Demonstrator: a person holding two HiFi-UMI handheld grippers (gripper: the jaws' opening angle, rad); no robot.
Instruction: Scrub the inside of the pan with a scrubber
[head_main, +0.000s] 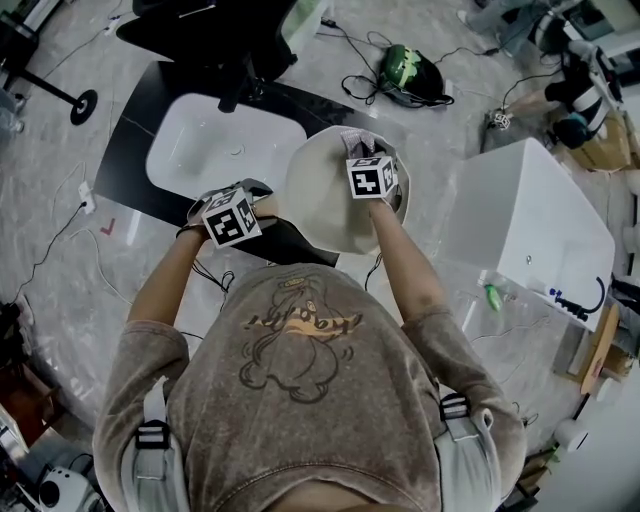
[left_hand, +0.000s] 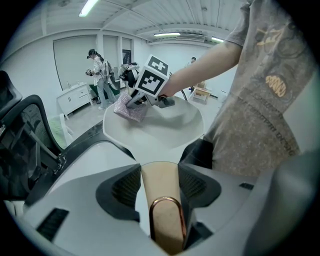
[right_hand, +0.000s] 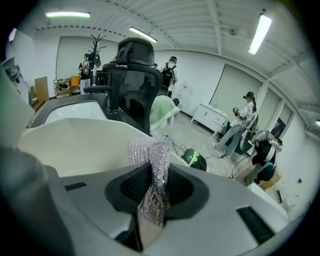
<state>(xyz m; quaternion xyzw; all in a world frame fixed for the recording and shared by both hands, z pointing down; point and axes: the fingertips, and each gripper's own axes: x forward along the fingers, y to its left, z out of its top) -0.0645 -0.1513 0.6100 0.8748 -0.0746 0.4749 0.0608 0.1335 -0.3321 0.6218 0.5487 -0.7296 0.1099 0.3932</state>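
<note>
Left gripper (left_hand: 159, 175) jaws are clamped on the wooden handle (left_hand: 161, 200) of the cream pan (head_main: 320, 200), held over the black table's (head_main: 140, 130) near right corner. Right gripper (right_hand: 152, 185) pinches a silvery scrubber (right_hand: 150, 152) at the pan's far inner wall. Beyond, a white basin (head_main: 215, 145) sits in the table.

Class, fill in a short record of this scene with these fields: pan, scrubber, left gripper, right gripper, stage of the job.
pan: cream, held by its tan handle
scrubber: silvery mesh, at the pan's far inner side
left gripper: shut on the handle
right gripper: shut on the scrubber
stage: scrubber is inside the pan
</note>
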